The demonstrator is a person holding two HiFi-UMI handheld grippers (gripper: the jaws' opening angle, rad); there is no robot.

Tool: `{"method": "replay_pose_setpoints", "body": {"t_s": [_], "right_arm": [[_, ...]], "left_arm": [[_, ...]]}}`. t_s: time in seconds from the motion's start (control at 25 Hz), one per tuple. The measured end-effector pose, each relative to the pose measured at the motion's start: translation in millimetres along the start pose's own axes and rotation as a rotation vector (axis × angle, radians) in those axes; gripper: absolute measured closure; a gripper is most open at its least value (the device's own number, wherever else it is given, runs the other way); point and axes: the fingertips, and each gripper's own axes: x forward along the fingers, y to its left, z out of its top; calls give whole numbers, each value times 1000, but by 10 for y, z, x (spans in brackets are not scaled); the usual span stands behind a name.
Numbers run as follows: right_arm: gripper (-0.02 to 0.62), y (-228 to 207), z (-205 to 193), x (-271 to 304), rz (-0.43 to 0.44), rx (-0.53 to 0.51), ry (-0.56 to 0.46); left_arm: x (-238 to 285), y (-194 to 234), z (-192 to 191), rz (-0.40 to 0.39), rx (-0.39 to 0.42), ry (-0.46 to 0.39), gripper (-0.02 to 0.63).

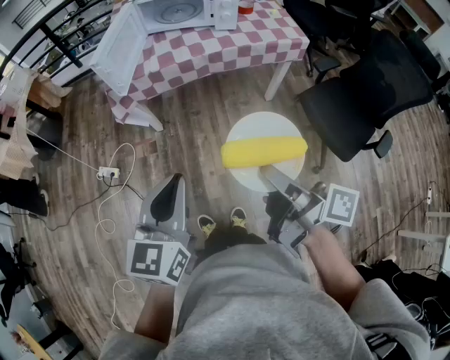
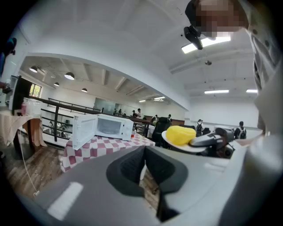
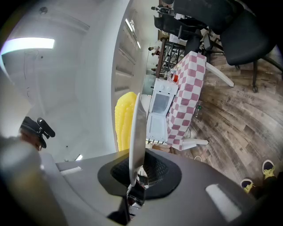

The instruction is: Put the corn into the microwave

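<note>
A table point(image 1: 211, 53) under a red-and-white checked cloth stands at the far side of the wooden floor, with a black office chair point(image 1: 373, 91) to its right and a white microwave point(image 1: 184, 13) on top, door swung open. Well short of the table, a white plate point(image 1: 259, 126) carries the yellow corn point(image 1: 264, 151) lying across it, and the right gripper point(image 1: 273, 177) is clamped on the plate's near rim. The left gripper point(image 1: 166, 200) hangs lower at the left, jaws pressed together with nothing between them
</note>
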Motion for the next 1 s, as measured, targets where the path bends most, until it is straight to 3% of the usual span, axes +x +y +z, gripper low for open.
{"method": "replay_pose_setpoints", "body": {"t_s": [0.72, 1.0], "right_arm": [[577, 154, -222, 374, -10, 3, -34], [577, 242, -341, 559, -12, 0, -35]], "left_arm": [[-214, 392, 152, -16, -5, -39, 594], [-315, 639, 155, 17, -15, -35, 595]]}}
